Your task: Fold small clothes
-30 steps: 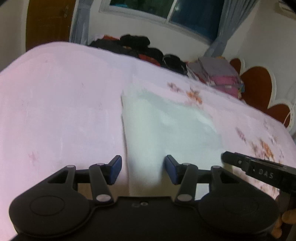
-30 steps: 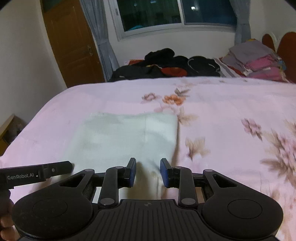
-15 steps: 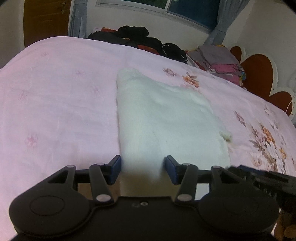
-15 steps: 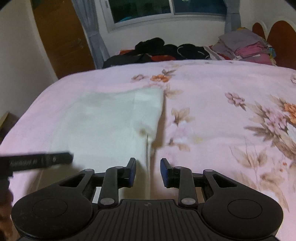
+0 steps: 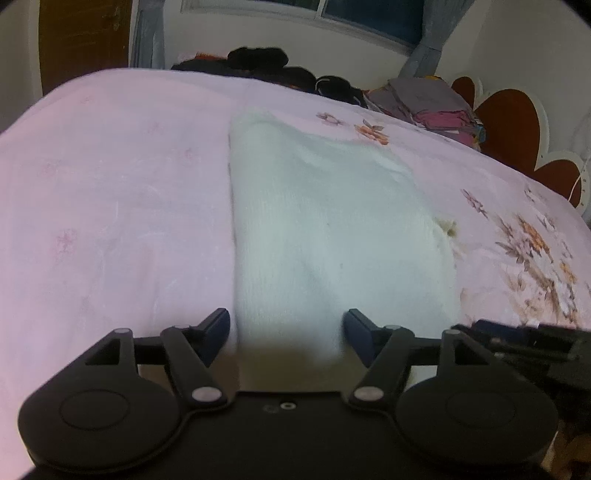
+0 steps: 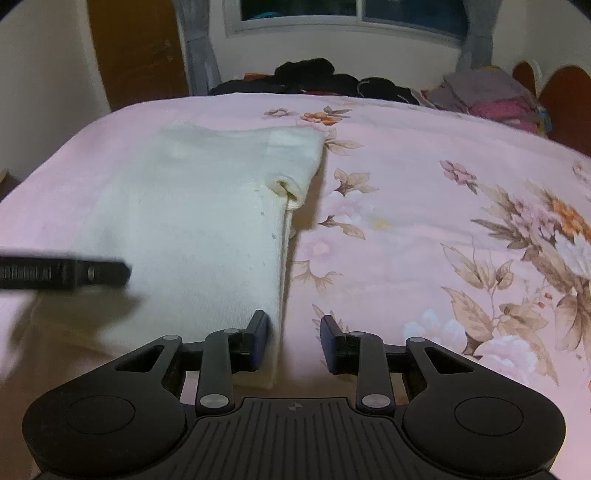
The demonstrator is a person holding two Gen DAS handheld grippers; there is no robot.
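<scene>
Hand-held gripper (image 5: 286, 334), jaws apart, astride white garment (image 5: 332, 229).

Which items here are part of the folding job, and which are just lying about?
Part of the job:
white garment, spread on the bed
left gripper, open
right gripper, open

Lying about:
dark clothes pile
stack of folded clothes
pink floral bedsheet
window
wooden door
</scene>
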